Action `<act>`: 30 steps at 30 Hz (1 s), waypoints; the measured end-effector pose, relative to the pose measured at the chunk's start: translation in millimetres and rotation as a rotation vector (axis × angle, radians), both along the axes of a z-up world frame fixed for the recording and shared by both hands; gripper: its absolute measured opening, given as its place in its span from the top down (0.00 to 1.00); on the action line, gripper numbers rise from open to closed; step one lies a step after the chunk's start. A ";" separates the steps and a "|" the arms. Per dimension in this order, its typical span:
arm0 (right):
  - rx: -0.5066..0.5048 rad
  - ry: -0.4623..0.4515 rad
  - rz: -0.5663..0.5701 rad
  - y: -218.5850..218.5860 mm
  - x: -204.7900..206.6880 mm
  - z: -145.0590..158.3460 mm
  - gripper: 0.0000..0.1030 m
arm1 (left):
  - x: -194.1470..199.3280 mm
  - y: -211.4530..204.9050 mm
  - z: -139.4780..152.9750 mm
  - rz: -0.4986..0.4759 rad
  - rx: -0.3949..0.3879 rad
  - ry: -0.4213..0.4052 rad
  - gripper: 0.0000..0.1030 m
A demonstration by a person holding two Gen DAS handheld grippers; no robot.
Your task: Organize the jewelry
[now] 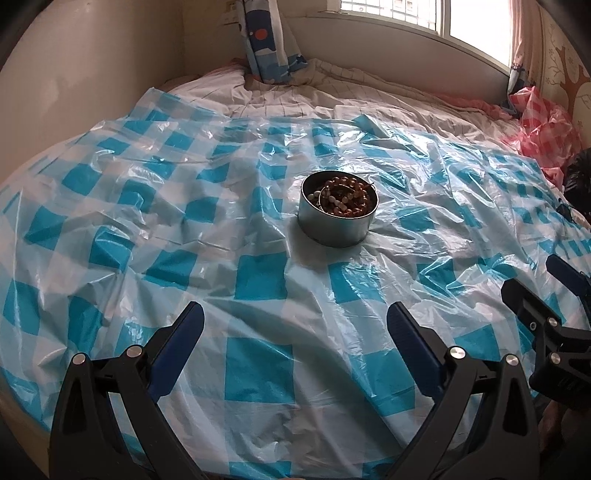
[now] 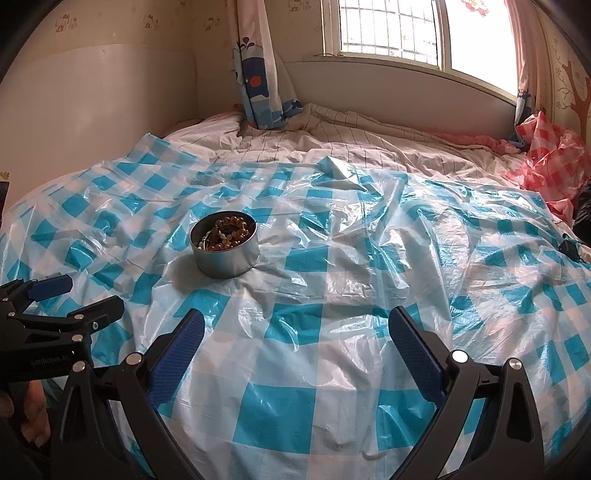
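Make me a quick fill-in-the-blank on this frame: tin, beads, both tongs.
1. The beaded jewelry lies inside a round metal ____.
2. The tin stands on a plastic sheet checked white and ____.
3. Both the left tongs and the right tongs are ____, holding nothing.
4. In the right wrist view the tin sits to the ____ of centre.

Missing words: tin; blue; open; left

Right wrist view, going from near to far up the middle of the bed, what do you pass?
Right hand-held gripper open → blue checked plastic sheet → metal tin of bead bracelets → striped bedsheet → window.
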State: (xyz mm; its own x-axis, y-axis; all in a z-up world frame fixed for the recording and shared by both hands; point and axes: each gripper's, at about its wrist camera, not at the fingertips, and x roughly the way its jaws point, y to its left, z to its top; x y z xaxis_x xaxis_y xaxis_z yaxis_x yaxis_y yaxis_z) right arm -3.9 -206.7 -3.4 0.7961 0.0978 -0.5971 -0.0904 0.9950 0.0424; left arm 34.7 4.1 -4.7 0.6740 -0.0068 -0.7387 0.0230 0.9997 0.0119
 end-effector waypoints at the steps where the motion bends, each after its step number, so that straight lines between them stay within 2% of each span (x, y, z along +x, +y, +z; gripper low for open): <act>1: 0.001 0.000 0.000 0.5 0.0 0.3 0.07 | 0.7 0.5 0.0 0.001 -0.002 0.002 0.07; 30: -0.002 0.002 -0.001 2.4 0.4 0.6 0.07 | 1.3 -0.1 -0.4 -0.001 0.001 0.003 0.07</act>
